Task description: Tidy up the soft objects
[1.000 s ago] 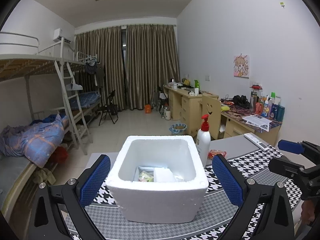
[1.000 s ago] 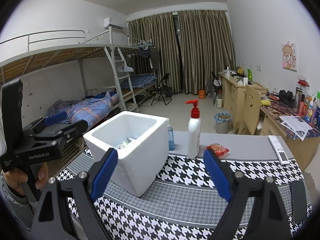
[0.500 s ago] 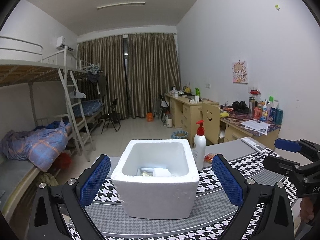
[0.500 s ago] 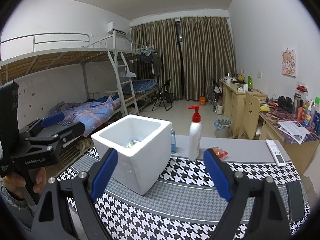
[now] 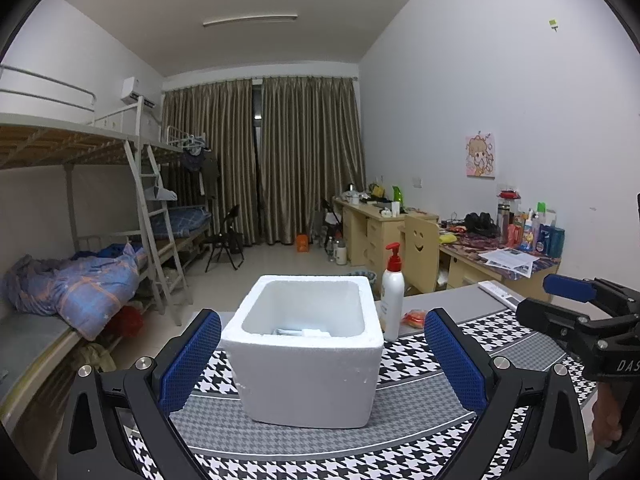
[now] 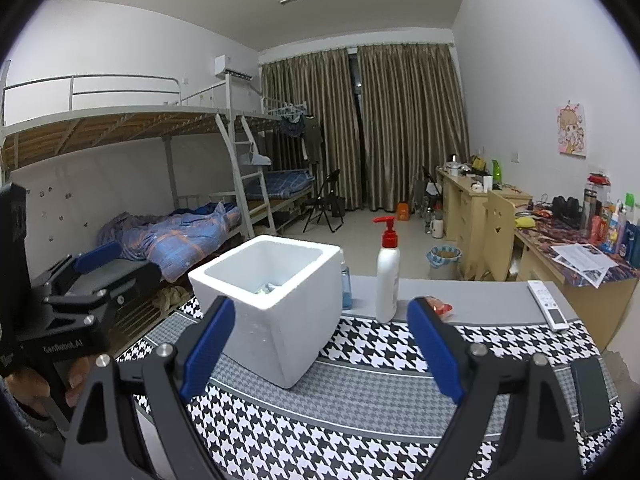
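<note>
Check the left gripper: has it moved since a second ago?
Yes. The left gripper has backed away from the foam box: the box looks smaller and sits farther off between the open fingers.

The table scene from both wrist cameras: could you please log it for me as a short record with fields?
Surface: table under a houndstooth cloth
Container: white foam box, open-topped, a few items inside
Right of the box: pump bottle, upright
By the bottle: small red packet
Far right edge: remote control, dark phone
Left gripper: open, empty
Right gripper: open, empty
</note>
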Tool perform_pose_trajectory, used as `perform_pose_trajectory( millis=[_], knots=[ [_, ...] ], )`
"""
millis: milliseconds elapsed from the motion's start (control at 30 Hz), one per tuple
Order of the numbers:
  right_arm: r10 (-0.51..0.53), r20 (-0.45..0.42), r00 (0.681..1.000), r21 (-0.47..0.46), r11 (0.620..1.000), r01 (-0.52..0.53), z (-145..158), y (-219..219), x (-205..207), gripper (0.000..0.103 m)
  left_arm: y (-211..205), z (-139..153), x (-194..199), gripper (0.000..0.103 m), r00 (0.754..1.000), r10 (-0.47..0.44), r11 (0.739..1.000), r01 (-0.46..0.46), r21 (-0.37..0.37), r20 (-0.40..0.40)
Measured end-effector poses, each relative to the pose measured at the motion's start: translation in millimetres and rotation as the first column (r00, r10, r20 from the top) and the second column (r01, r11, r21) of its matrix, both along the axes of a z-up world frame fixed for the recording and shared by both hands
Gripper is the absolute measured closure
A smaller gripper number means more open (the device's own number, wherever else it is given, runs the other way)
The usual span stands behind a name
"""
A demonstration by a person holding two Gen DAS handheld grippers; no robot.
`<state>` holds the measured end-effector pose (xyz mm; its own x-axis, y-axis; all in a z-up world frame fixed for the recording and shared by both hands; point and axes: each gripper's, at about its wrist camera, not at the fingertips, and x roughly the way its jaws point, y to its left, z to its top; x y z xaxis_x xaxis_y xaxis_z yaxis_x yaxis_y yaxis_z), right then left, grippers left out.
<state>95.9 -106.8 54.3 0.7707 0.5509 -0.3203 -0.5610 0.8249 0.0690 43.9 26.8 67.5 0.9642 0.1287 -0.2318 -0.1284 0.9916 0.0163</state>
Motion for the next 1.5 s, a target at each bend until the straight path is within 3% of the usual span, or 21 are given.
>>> perform_pose_trajectory(
  millis=[767, 1500],
  knots=[
    [-0.018, 0.064, 0.998, 0.031, 0.999, 0.016, -21, -2, -21, 0.001, -2, -21, -15, 0.001, 1.000, 0.006, 1.000, -0.006, -0.018, 0.007],
    [-0.044, 0.042, 0.998, 0.044, 0.998, 0.042, -37, -8, -22, 0.001, -6, -39, -27, 0.001, 1.000, -0.002, 0.999, 0.002, -0.034, 0.007]
  ],
)
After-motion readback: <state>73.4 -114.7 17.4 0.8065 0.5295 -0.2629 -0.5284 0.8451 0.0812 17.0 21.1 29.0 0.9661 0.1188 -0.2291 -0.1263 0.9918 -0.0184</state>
